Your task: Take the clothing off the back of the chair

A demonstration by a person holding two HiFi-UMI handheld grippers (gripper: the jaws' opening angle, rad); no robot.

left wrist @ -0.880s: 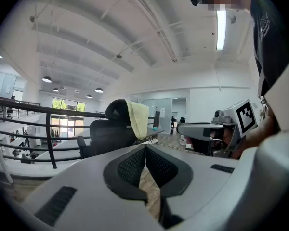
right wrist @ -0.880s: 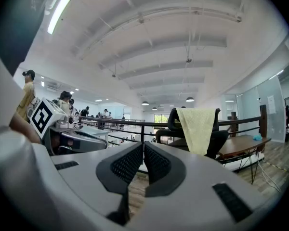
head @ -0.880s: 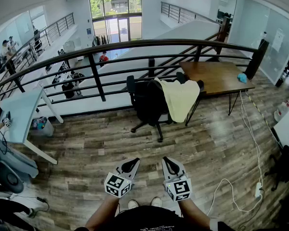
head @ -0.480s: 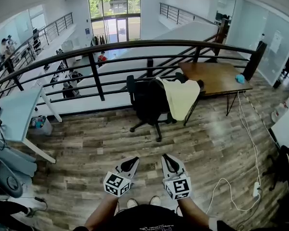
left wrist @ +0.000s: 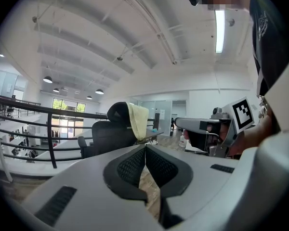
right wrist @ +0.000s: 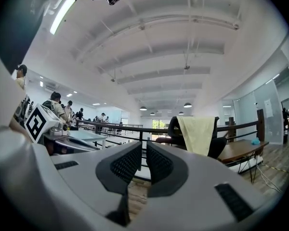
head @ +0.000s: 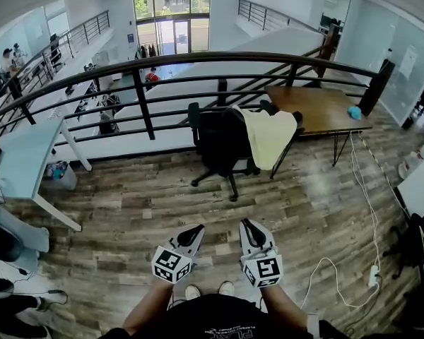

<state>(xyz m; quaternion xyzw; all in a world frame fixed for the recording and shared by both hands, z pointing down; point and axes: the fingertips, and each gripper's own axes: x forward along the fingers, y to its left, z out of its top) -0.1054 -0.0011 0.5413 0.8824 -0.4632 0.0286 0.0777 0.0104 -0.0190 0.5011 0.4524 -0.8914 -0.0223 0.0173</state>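
Note:
A pale yellow garment point(head: 270, 137) hangs over the back of a black office chair point(head: 219, 145) that stands by the railing, well ahead of me. Both grippers are held low and side by side in front of my body, far short of the chair. My left gripper point(head: 191, 232) is shut with nothing in it, and so is my right gripper point(head: 248, 225). In the left gripper view the garment point(left wrist: 138, 121) and chair point(left wrist: 106, 134) lie beyond the closed jaws point(left wrist: 145, 148). The right gripper view shows the garment point(right wrist: 197, 134) to the right of its jaws point(right wrist: 144, 147).
A black metal railing point(head: 141, 101) curves behind the chair. A wooden desk point(head: 318, 110) with a small blue object point(head: 354, 111) stands to its right. A pale table point(head: 25, 157) is at the left. A white cable and power strip point(head: 372, 277) lie on the floor at right.
The head view has shifted slightly, so the chair sits a little higher in the picture. Both grippers stay side by side, shut and empty.

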